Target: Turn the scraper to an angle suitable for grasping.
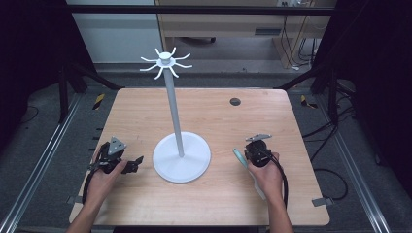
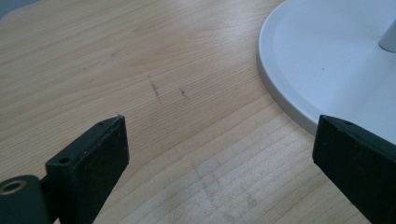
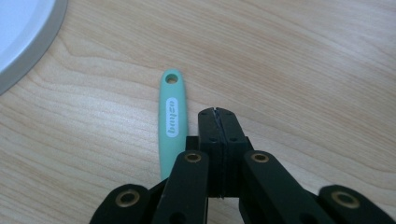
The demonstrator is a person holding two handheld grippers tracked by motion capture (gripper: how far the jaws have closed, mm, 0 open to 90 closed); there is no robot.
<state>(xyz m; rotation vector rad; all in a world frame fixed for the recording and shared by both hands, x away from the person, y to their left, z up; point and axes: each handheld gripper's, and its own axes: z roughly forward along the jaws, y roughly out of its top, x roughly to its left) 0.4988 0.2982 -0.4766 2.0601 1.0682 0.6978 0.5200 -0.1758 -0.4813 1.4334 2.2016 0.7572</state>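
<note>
So I had both grippers down on the wooden table (image 1: 218,111), one each side of the white stand (image 1: 180,145). My left gripper (image 1: 132,165) sat at about 9 o'clock from the stand's round base, jaws spread wide with nothing between them. In the left gripper view the two black pads (image 2: 88,158) framed bare wood, and the base's curved rim (image 2: 280,93) swung in from 2 o'clock, passing just beside the right-hand jaw.

My right gripper (image 1: 251,154) was at roughly 3 o'clock from the base, jaws pressed flat together and holding nothing, tips (image 3: 216,114) meeting in a thin seam. The mint-green handle (image 3: 172,121) lay on the table right alongside them at their 9 o'clock, touching or very nearly; I couldn't tell which. It had a small hole at its far end and a white oval label with lettering. In the high view it showed as a pale sliver (image 1: 239,156) just left of the gripper, with my hand covering the rest.

Room-wise: lots of open tabletop toward 12 o'clock beyond the base, and a wide strip between the base and the near edge. There was a small dark round plug (image 1: 235,101) out at the far side.

The table was light wood grain with rounded corners and a few faint scuffs (image 2: 156,88). The stand was smooth matte white: flat disc, thin straight pole, and a ring of curved hooks (image 1: 166,62) on top.
</note>
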